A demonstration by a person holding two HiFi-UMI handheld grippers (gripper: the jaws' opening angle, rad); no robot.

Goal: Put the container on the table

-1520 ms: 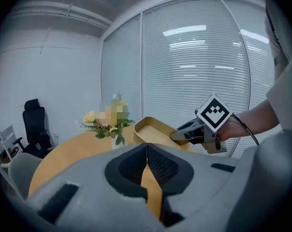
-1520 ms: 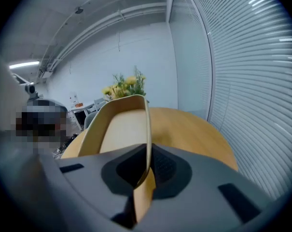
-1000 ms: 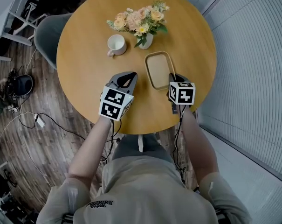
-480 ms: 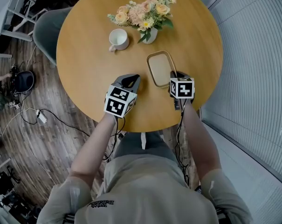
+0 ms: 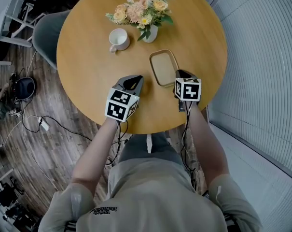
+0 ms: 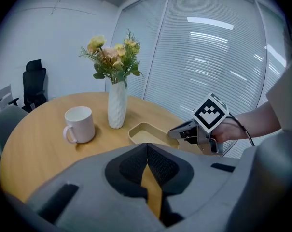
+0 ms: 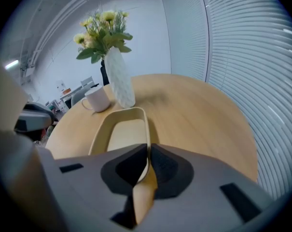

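Observation:
A shallow tan container (image 5: 163,67) with rounded corners lies on the round wooden table (image 5: 88,57), right of centre and near the front edge. My right gripper (image 5: 179,76) is shut on the container's near right rim. In the right gripper view the rim (image 7: 146,144) is pinched between the two dark pads, and the container (image 7: 121,132) stretches away ahead. My left gripper (image 5: 132,81) hovers over the table left of the container, shut with nothing in it (image 6: 146,154). The left gripper view shows the container (image 6: 145,133) and the right gripper (image 6: 183,129) holding it.
A white mug (image 5: 119,39) and a white vase of flowers (image 5: 149,33) stand behind the container. A grey chair (image 5: 44,33) is at the table's left. Cables (image 5: 34,122) trail over the wooden floor. A wall of blinds (image 5: 261,71) runs along the right.
The head view has shifted a little. Both grippers and the container keep nearly the same places on the table.

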